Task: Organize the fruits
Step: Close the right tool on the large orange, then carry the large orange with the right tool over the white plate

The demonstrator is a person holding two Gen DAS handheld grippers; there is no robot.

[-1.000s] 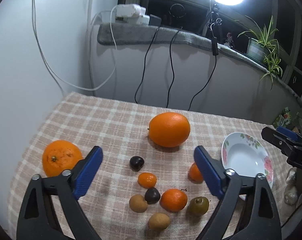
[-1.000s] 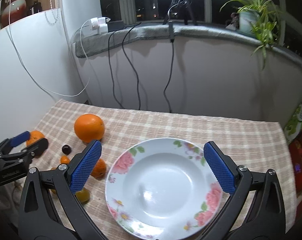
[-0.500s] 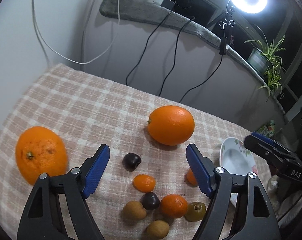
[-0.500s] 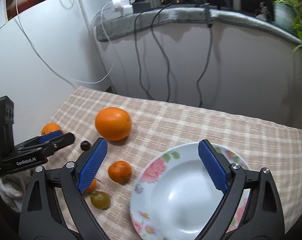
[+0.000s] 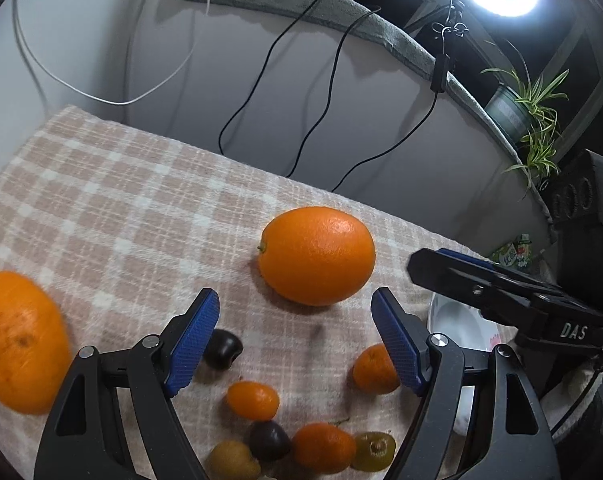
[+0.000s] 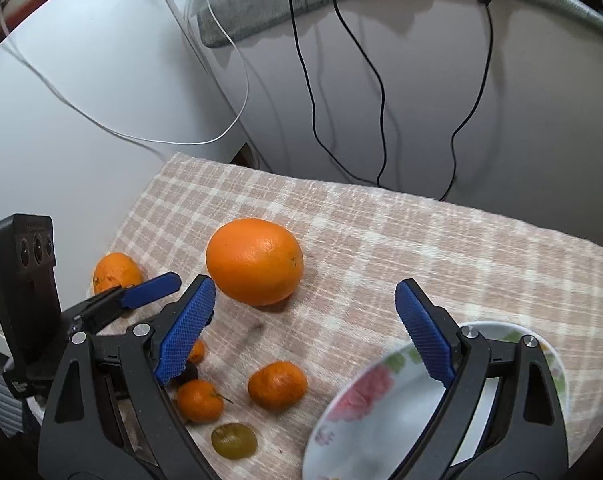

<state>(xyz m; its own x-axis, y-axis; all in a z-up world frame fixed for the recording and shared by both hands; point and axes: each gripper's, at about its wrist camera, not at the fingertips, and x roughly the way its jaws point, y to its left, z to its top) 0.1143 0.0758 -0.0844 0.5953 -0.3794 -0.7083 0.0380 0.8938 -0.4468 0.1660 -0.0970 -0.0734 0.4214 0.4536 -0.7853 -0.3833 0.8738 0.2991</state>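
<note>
A large smooth orange (image 5: 317,255) lies mid-table; it also shows in the right wrist view (image 6: 255,266). My left gripper (image 5: 295,342) is open and empty just short of it. A second, rougher orange (image 5: 19,344) sits at the left. Small fruits lie under the left gripper: a dark cherry (image 5: 222,349), a kumquat (image 5: 253,400), a mandarin (image 5: 323,447), a green grape (image 5: 373,456). My right gripper (image 6: 305,334) is open and empty, near the same large orange, above a mandarin (image 6: 277,385). A floral white plate (image 6: 381,412) lies at the lower right.
The table has a beige checked cloth (image 5: 121,208). A white wall with hanging black cables (image 6: 381,80) stands behind the table's far edge. A potted plant (image 5: 525,108) sits on the grey ledge. The other gripper (image 5: 501,296) shows at the right of the left wrist view.
Both grippers have moved forward and inward toward the large orange, which is now bigger in both views. The plate has slid to the right edge of the right wrist view. Jaws stay open.
</note>
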